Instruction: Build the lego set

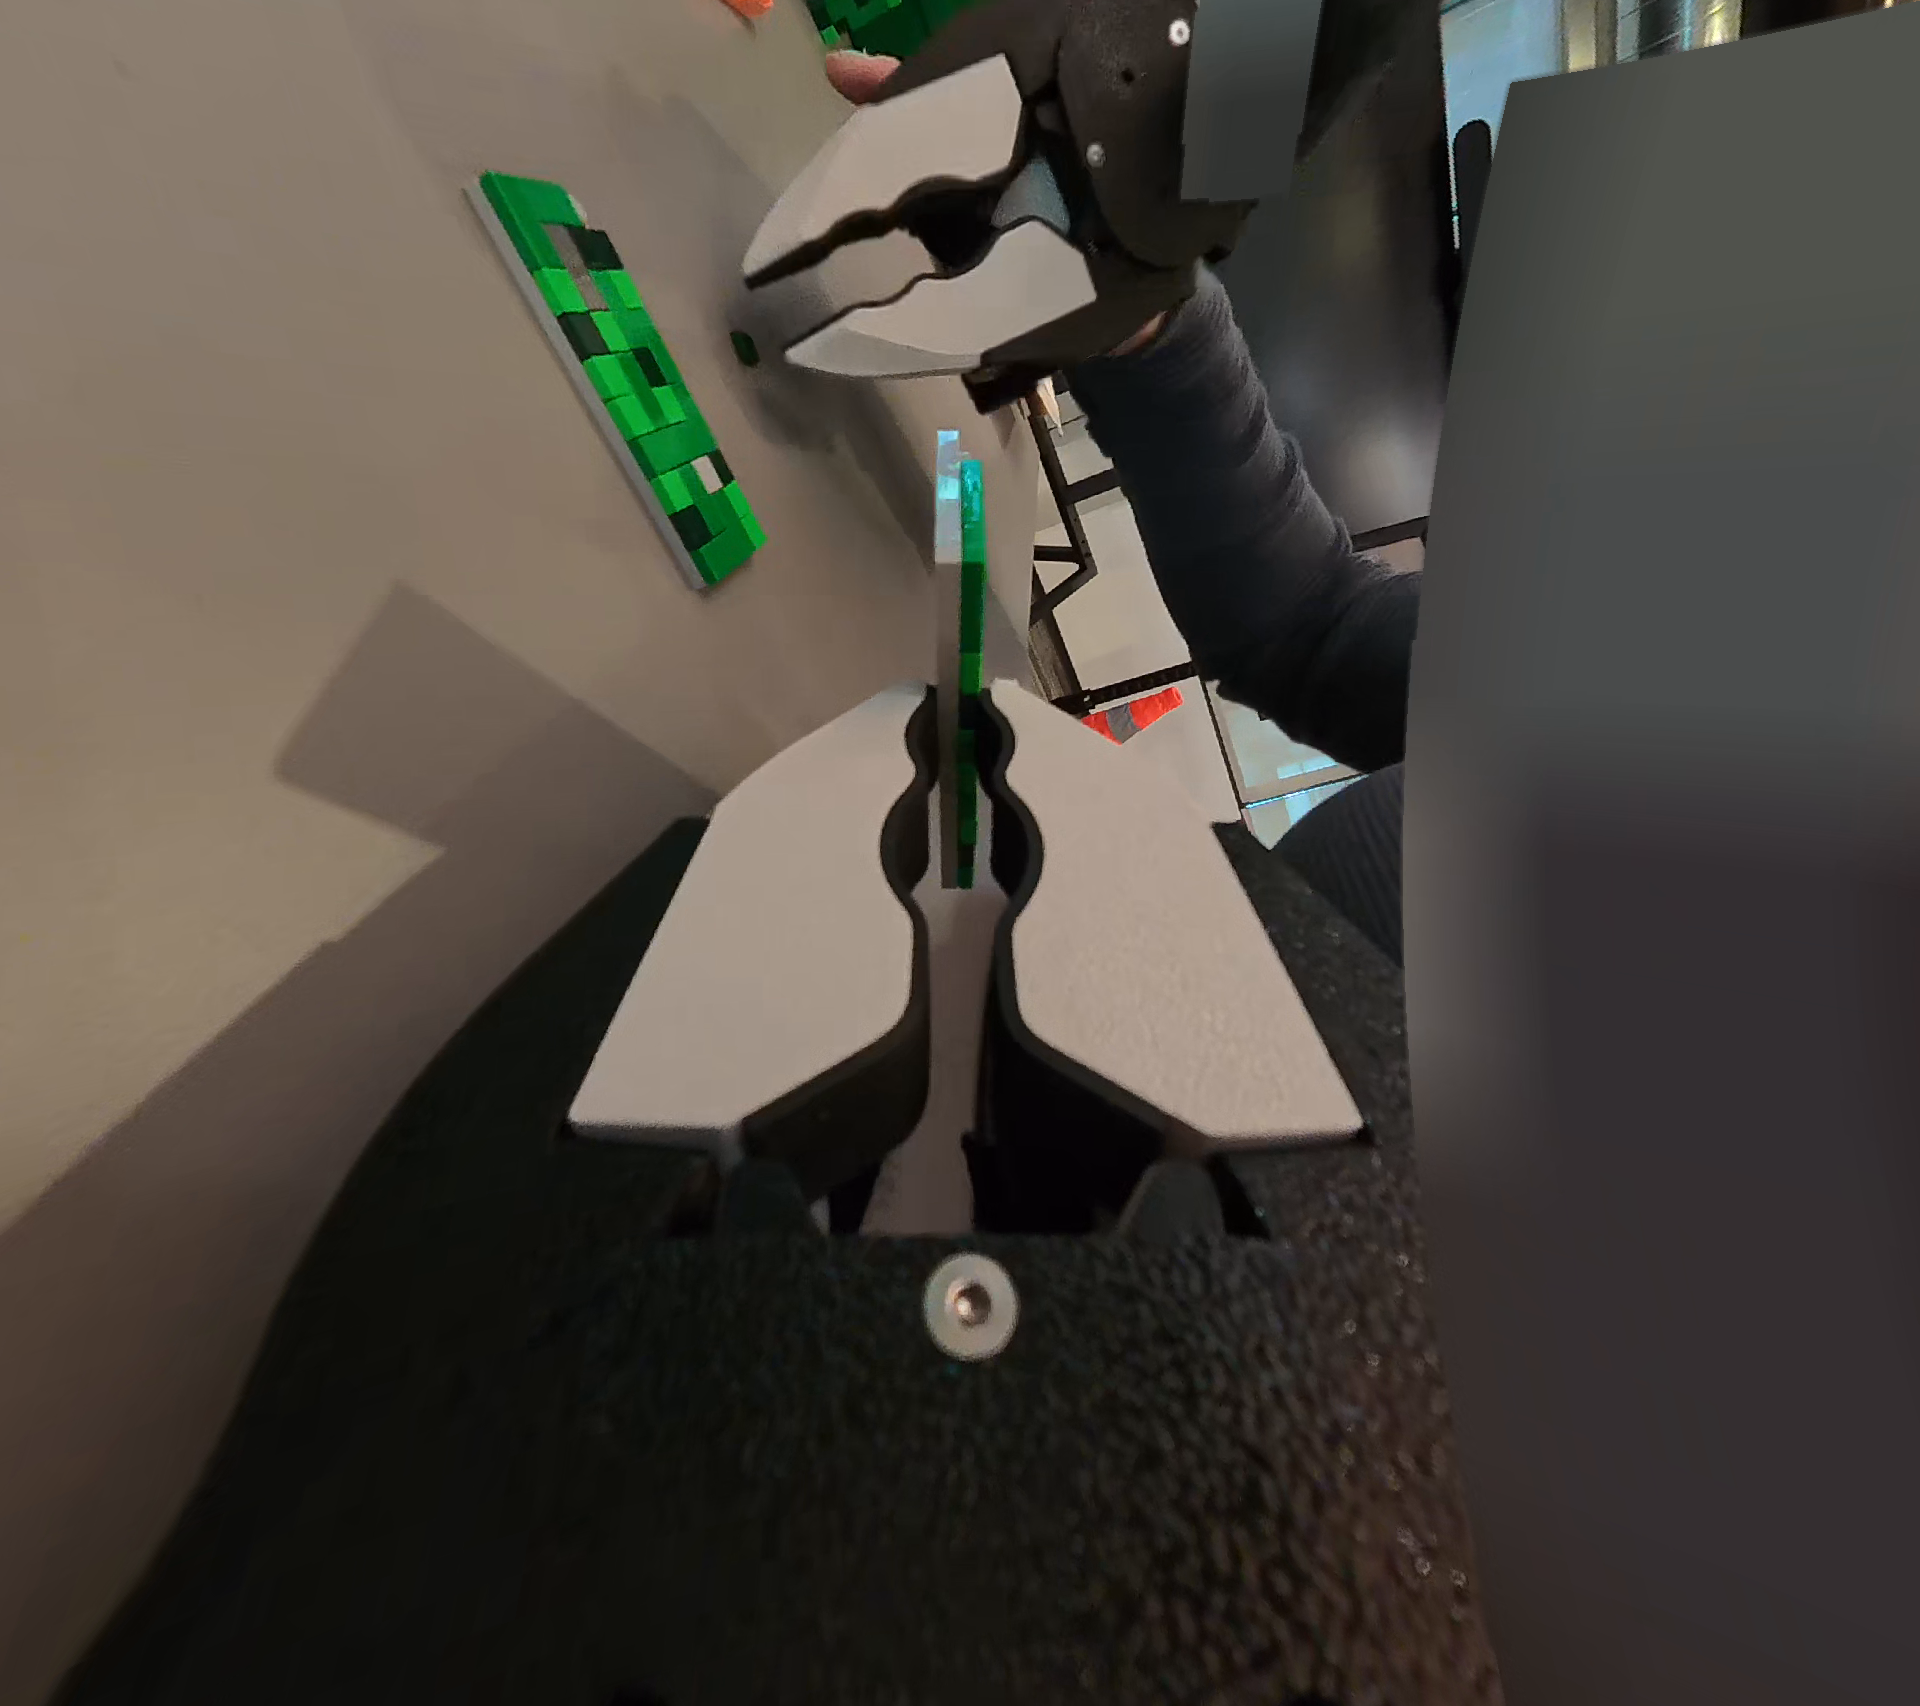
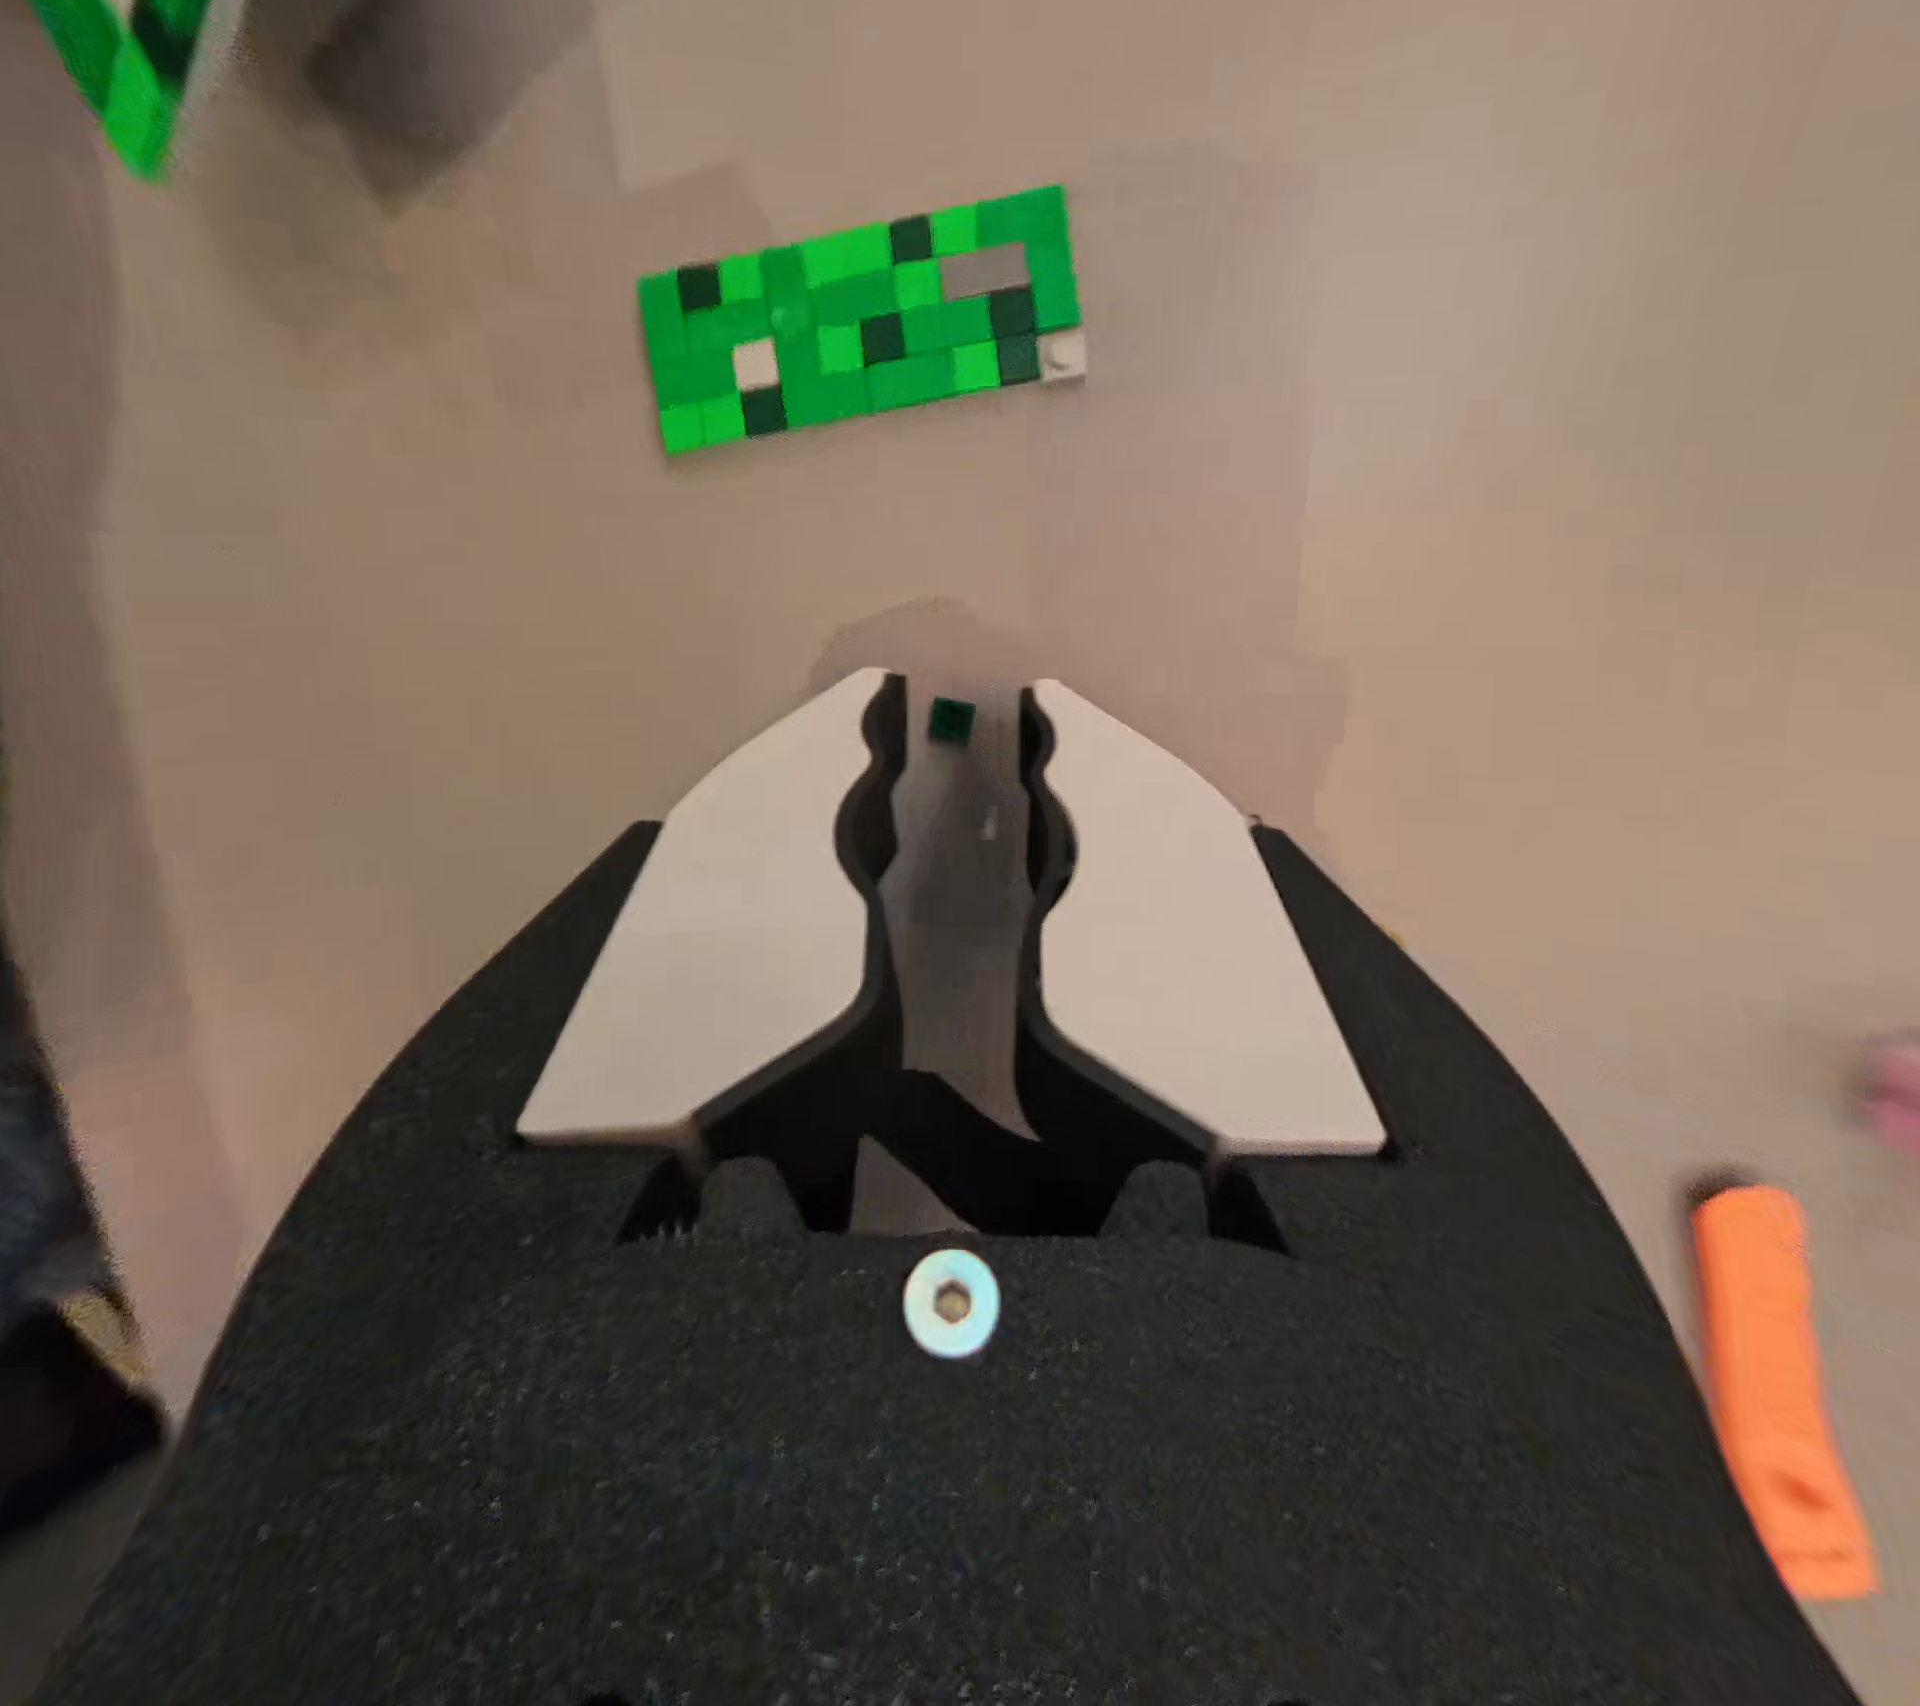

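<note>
- The left gripper pinched a thin grey plate faced with green tiles, held edge-on
- Only the right wrist view showed the right gripper parted around a small dark green tile lying untouched on the table
- Farther off lay a green mosaic plate and an orange tool

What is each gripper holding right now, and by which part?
Left gripper clamps a green-tiled grey plate edge-on by its near end. Right gripper is open, holding nothing; a small dark green tile lies loose between its fingers.
</note>
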### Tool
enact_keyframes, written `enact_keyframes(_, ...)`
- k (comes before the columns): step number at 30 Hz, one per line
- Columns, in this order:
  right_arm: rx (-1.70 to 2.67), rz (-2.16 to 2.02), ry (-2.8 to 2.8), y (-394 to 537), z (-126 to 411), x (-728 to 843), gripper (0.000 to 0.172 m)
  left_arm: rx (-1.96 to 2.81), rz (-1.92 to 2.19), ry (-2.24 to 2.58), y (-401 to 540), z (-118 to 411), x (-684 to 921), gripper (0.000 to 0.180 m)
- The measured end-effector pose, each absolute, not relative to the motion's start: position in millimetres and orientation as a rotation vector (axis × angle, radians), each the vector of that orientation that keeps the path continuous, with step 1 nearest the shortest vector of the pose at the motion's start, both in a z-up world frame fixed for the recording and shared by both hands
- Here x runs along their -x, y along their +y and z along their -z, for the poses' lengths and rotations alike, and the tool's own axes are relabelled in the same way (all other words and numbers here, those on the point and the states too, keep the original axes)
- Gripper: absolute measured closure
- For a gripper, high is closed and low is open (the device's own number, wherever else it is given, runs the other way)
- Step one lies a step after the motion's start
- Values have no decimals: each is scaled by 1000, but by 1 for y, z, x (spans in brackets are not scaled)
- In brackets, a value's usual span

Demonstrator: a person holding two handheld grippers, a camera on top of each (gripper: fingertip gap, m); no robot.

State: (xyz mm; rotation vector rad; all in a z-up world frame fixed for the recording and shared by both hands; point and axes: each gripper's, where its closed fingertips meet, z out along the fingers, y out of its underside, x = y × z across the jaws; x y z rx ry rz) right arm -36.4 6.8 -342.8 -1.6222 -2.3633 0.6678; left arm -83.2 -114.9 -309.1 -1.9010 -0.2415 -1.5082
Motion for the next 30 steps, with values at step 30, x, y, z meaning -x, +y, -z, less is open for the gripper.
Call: enact_keyframes(30, 842, -546, -2312, -74, 304, 86, 165, 1912, 1512, -182, -101, 302, 75, 175)
